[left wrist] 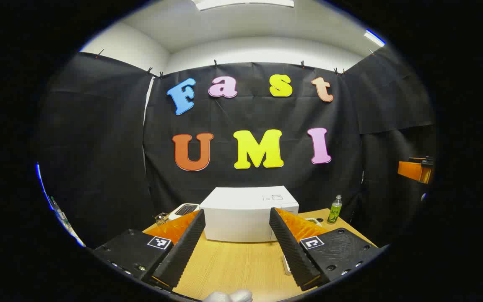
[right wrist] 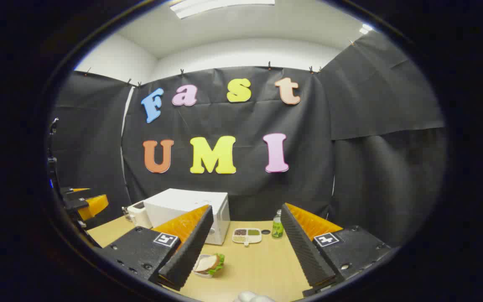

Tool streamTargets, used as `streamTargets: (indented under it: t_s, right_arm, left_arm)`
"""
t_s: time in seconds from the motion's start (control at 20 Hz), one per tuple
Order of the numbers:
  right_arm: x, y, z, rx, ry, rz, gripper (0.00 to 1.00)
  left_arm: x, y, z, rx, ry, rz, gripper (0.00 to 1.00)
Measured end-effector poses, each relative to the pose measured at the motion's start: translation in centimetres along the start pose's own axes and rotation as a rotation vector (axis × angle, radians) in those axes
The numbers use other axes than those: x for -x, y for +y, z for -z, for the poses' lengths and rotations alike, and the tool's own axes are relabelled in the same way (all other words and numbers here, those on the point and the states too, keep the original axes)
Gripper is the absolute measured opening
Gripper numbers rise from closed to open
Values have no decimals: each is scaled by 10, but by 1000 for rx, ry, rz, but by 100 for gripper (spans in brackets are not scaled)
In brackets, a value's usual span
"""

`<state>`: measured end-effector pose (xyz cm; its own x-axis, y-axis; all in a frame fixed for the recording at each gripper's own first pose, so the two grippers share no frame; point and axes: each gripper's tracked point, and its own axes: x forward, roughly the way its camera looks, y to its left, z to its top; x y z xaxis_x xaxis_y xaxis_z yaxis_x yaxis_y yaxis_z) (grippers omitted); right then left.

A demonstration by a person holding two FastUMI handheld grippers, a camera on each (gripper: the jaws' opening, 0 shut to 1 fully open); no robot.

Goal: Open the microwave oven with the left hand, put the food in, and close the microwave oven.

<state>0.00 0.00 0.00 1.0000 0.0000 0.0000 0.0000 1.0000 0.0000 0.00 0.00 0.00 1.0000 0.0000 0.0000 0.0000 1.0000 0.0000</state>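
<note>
A: Microwave (left wrist: 247,214) dead ahead of you in the left gripper view; it sits shut on the wooden table (left wrist: 233,268), framed between your left gripper's (left wrist: 237,241) fingers; the jaws stand wide with nothing in them; a green bottle (left wrist: 335,209) stands off to its right near the wall, and a small white appliance (left wrist: 185,209) pokes out just behind its left corner.

B: And where do you take hold of the door?

A: You cannot make out a handle from here; the front face looks plain and white, so judge the opening edge once you are nearer; I'd expect a rigid, hinged door that swings on a light pull, and a box heavy enough not to slide if you pull gently.

B: Now the right gripper view?

A: Your right gripper (right wrist: 245,247) hangs open too, jaws wide and empty; the sandwich (right wrist: 209,264) lies on a small white dish (right wrist: 203,273) on the table, low in the view just beside the left finger (right wrist: 187,247), in front of the microwave's right corner; a divided tray (right wrist: 246,235) and the bottle stand farther back; your left gripper shows at the far left edge.

B: How will the food handle?

A: Soft and loose, I'd judge; bread and lettuce will squash or shed if you pinch them; better to take the dish by its rim, which looks stiff though perhaps slippery, and keep it level on the way in.
</note>
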Motion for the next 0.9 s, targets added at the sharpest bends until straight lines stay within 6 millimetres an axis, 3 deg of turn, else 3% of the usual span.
streamTargets:
  t_s: [0.1, 0.15, 0.2, 0.25, 0.4, 0.45, 0.55, 0.6, 0.8, 0.9]
  right_arm:
    - [-3, -2, 1, 1, 3, 1, 95]
    - [-5, -3, 0, 0, 2, 1, 100]
    - [-7, -4, 2, 0, 8, 2, 95]
    - [-9, -4, 3, 0, 10, 1, 100]
    - [-13, -5, 4, 5, 17, -2, 96]
    - [-14, -6, 3, 8, 17, -2, 96]
    - [-19, -10, 3, 10, 18, 0, 95]
    - [-20, -12, 3, 8, 20, 6, 96]
    - [-25, -21, 6, 0, 31, 25, 96]
    - [-26, -28, 8, 14, 43, 41, 95]
  left_arm:
    - [-4, -3, 1, 0, 5, 3, 85]
    - [-5, -3, 0, -1, 3, 3, 95]
    - [-8, -5, -2, -3, 0, 5, 96]
    - [-11, -7, -2, -6, -3, 6, 96]
    - [-18, -13, 0, -8, -3, 12, 95]
    - [-22, -15, 1, -8, -2, 15, 85]
    - [-30, -18, 4, -14, -7, 16, 85]
    - [-35, -19, 6, -21, -15, 16, 95]
    - [-69, -35, 28, -29, -38, 38, 95]
    - [-91, -51, 51, -11, -14, 62, 95]
